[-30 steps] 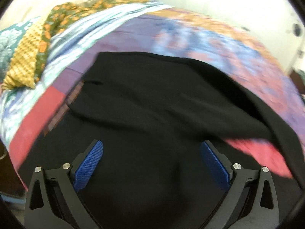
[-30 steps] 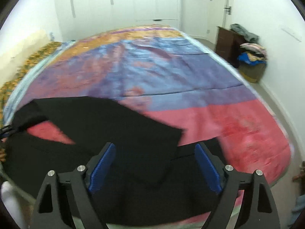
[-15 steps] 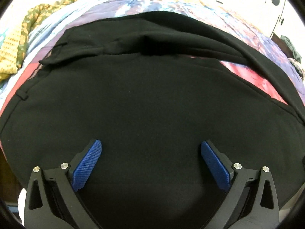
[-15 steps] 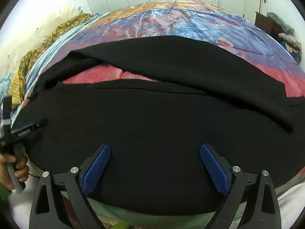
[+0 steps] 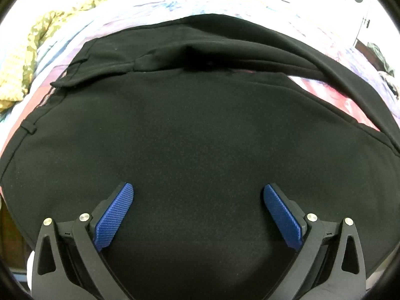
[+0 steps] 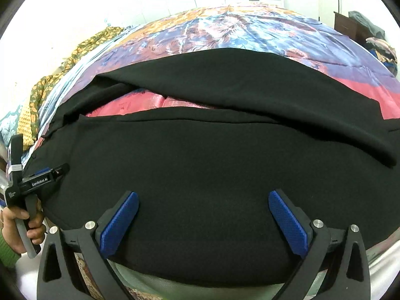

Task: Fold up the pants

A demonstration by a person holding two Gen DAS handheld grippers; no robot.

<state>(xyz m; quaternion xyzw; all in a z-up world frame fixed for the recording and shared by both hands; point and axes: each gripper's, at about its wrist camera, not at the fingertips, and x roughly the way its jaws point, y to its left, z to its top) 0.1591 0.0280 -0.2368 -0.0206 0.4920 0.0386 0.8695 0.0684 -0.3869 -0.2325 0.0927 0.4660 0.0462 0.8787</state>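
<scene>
Lying spread below both grippers' wide-apart jaws: black pants point(image 5: 200, 130).

The black pants point(image 5: 200, 130) run past the frame's edges, covering the bedspread point(image 6: 237, 30).

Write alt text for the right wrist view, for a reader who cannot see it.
Black pants lie spread on a bed with a colourful patterned bedspread, one leg folded across at the far side, pink cover showing in the gap. The right gripper hovers over the near fabric, blue pads wide open and empty. At the left edge, a hand holds the left gripper.
</scene>
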